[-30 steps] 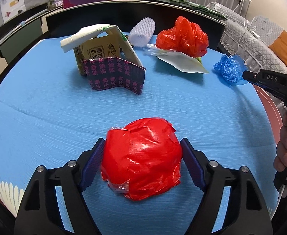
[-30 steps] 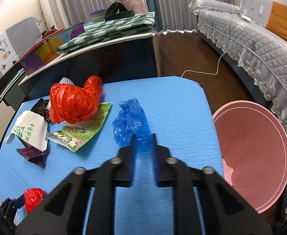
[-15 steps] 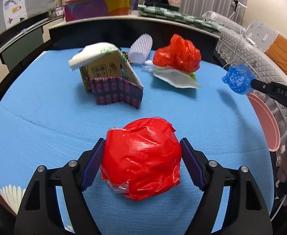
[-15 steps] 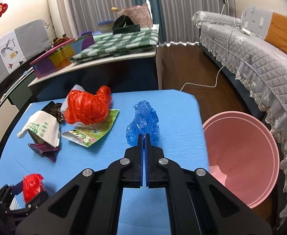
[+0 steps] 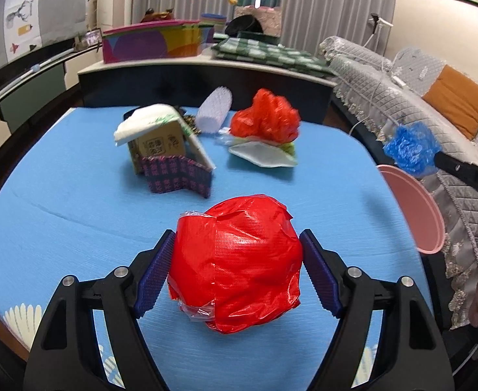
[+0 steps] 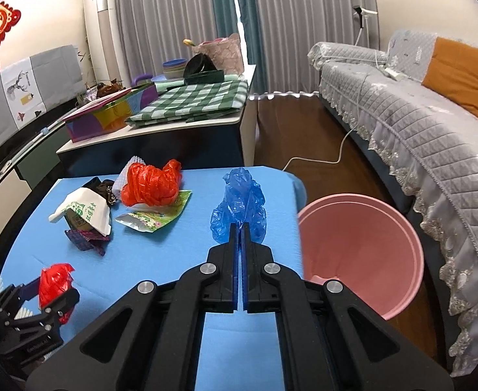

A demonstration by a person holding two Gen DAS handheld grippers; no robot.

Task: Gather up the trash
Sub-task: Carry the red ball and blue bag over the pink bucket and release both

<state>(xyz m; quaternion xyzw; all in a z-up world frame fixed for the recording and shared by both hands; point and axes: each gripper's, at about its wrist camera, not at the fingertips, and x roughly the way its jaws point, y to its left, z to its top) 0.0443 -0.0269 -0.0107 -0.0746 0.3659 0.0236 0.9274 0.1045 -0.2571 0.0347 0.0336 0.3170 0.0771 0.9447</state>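
Note:
My left gripper is shut on a crumpled red plastic ball and holds it above the blue table; it also shows in the right wrist view. My right gripper is shut on a crumpled blue plastic bag and holds it in the air near the table's right edge, beside the pink bin. The blue bag and the bin also show in the left wrist view.
On the table lie a torn paper carton with a purple patterned wrapper, a white foam sleeve, a red plastic bag and a flat green snack packet. A sofa stands right of the bin.
My right gripper closed on the blue bag, lifted it off the table and carried it right, toward the pink bin. My left gripper rose a little with the red ball.

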